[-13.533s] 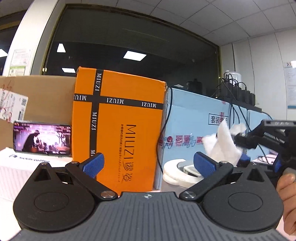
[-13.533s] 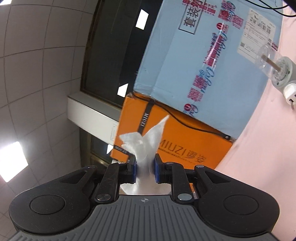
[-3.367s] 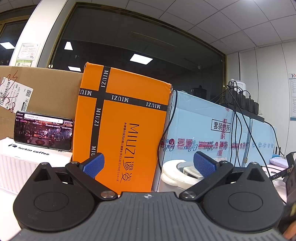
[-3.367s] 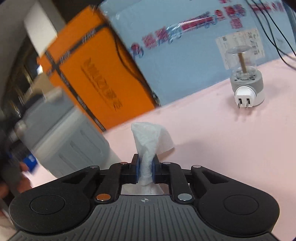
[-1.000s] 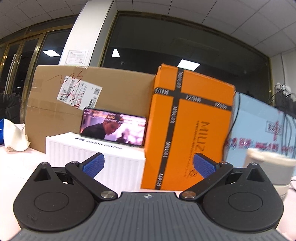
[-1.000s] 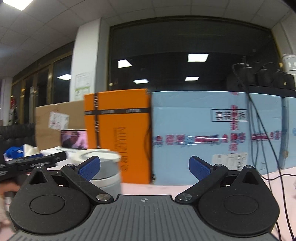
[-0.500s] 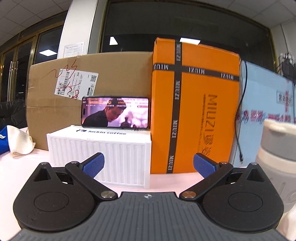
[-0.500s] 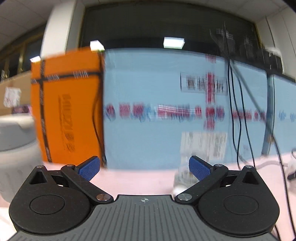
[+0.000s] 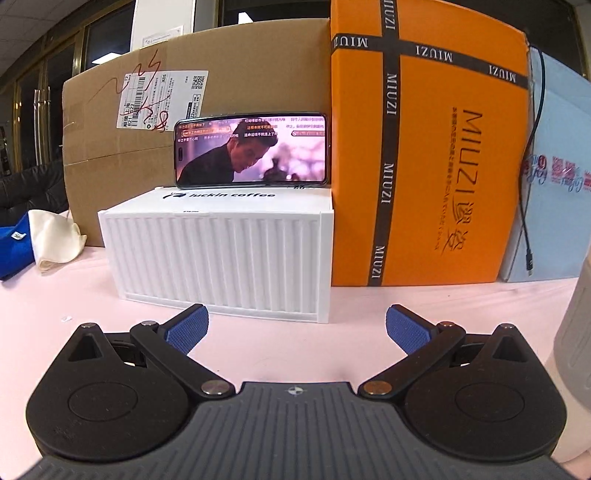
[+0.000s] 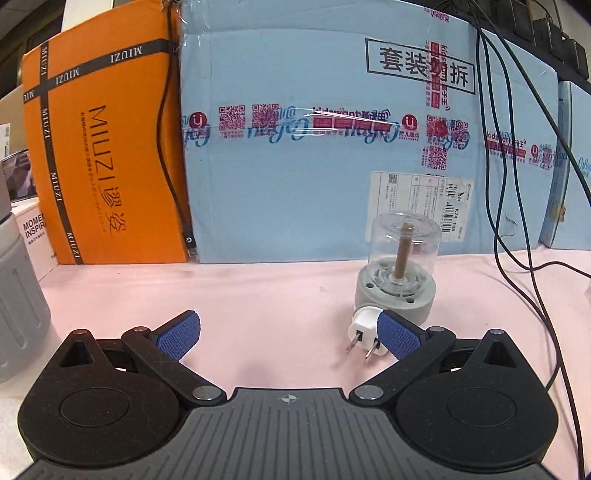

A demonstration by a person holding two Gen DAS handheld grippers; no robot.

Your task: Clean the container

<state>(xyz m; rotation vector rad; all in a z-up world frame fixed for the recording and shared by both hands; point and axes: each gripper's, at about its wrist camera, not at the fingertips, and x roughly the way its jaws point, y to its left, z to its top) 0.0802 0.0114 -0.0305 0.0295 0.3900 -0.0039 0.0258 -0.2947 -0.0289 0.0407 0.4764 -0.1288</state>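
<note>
A pale pink bench point(image 9: 295, 332) fills the lower part of both views. Along its far edge stand a large brown cardboard box with a shipping label point(image 9: 147, 147) at 11 o'clock, a tall orange box banded with black tape point(image 9: 443, 166) at 1 o'clock, and a light blue carton with red printing point(image 10: 314, 147) beside it. Behind the boxes, dark glazed panels in brass-coloured frames point(image 9: 44, 103) and a white pillar bearing a posted notice point(image 9: 162, 26) close off the room at 10 to 12 o'clock.
</note>
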